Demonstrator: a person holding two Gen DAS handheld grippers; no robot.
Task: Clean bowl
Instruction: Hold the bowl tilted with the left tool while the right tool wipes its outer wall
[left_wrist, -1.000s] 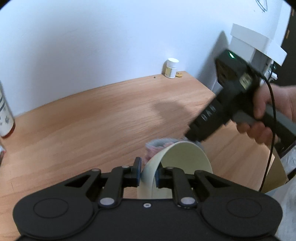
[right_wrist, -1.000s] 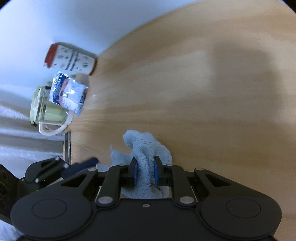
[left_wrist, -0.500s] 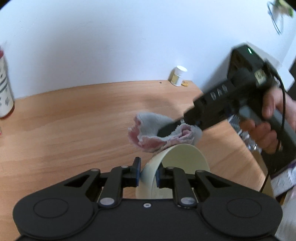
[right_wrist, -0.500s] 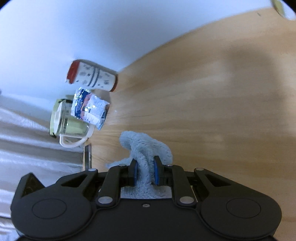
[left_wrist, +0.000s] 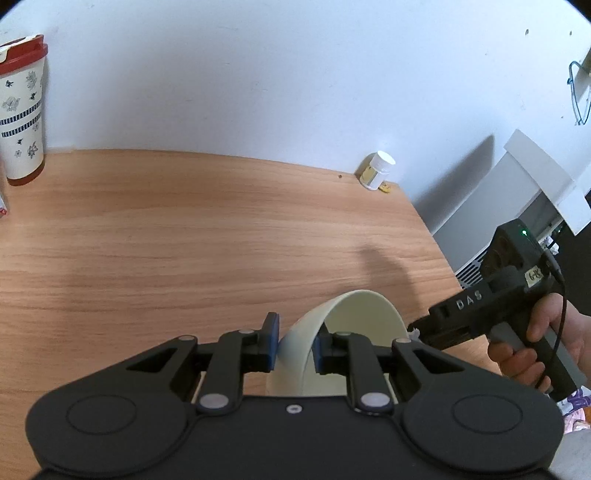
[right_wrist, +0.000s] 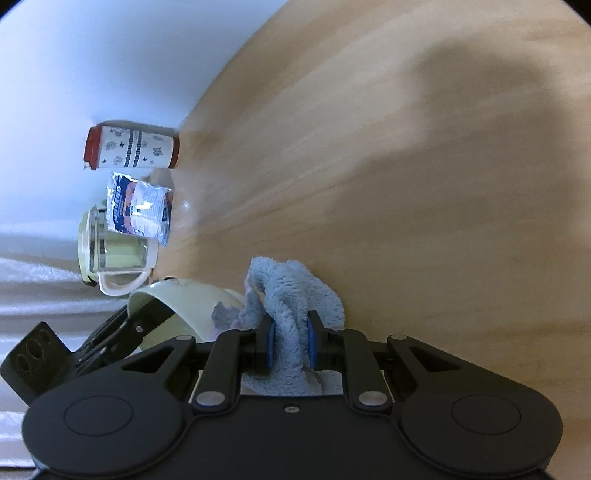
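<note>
My left gripper (left_wrist: 294, 341) is shut on the rim of a cream bowl (left_wrist: 360, 319) and holds it tilted on edge above the wooden table (left_wrist: 184, 229). My right gripper (right_wrist: 290, 341) is shut on a light blue cloth (right_wrist: 295, 295). In the right wrist view the cloth touches the bowl (right_wrist: 192, 306) at its rim and inner wall. In the left wrist view the right gripper's black body (left_wrist: 480, 306) reaches in behind the bowl from the right, and the cloth is almost hidden there.
A red-lidded patterned tumbler (left_wrist: 20, 110) stands at the far left by the wall. A small white pill bottle (left_wrist: 376, 175) stands at the back right corner. A foil packet (right_wrist: 138, 208) and a glass jug (right_wrist: 110, 258) sit near the tumbler. A white cabinet (left_wrist: 535, 192) is beyond the table's right edge.
The right gripper has swung down to the right of the bowl, carrying the cloth from above the rim to behind and inside it. The left gripper has turned left, still holding the bowl.
</note>
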